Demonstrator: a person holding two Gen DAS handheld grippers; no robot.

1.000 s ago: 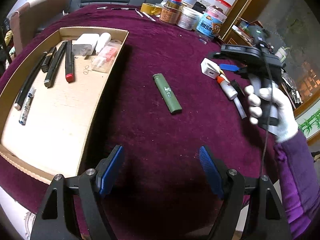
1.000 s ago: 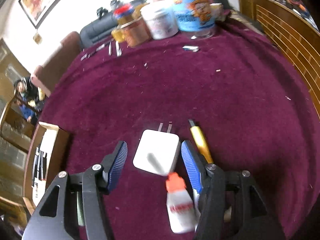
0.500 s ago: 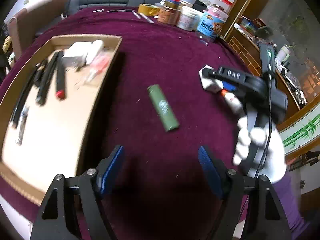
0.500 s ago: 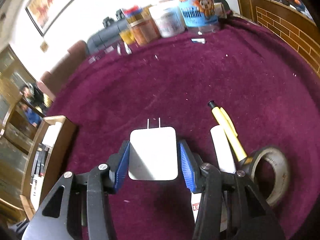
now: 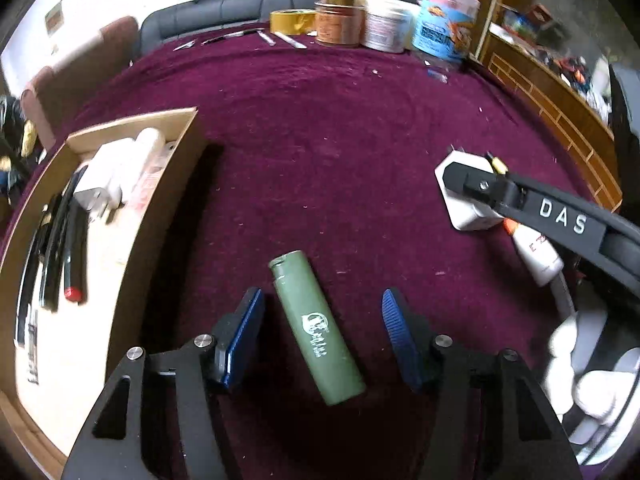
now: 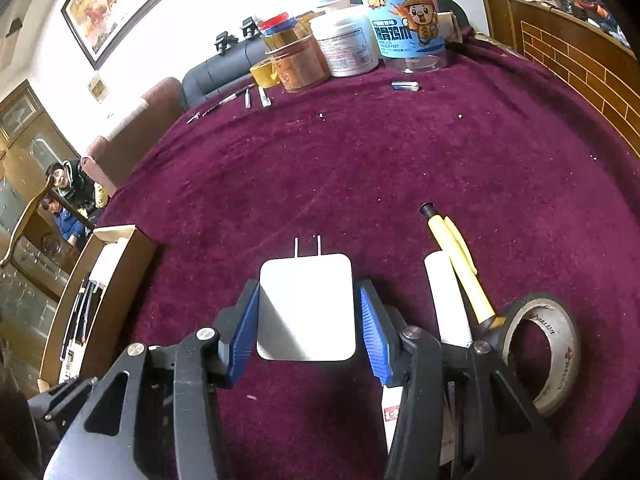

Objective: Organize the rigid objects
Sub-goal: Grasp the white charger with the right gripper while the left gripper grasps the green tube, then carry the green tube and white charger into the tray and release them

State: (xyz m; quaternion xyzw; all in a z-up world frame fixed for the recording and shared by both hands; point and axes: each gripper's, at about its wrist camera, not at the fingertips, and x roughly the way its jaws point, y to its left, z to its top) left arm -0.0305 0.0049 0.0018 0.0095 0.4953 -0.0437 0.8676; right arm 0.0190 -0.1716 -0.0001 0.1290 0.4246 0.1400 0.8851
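Note:
A green lighter (image 5: 316, 330) lies on the purple tablecloth between the blue pads of my open left gripper (image 5: 322, 336), not touched by either pad. My right gripper (image 6: 306, 314) is shut on a white plug charger (image 6: 306, 306), prongs pointing away; the charger also shows in the left wrist view (image 5: 466, 200) under the right gripper's finger. A cardboard tray (image 5: 100, 248) at the left holds pens, a marker, a white charger and a white tube; its edge shows in the right wrist view (image 6: 120, 256).
Beside the charger lie a white glue bottle (image 6: 446, 300), a yellow pen (image 6: 460, 264) and a roll of tape (image 6: 538, 350). Jars and tubs (image 6: 348, 46) stand at the table's far edge, with a yellow tape roll (image 5: 292, 20) and small tools.
My left gripper moved forward so the green lighter now lies between its pads. My right gripper closed its pads onto the white charger and straightened it.

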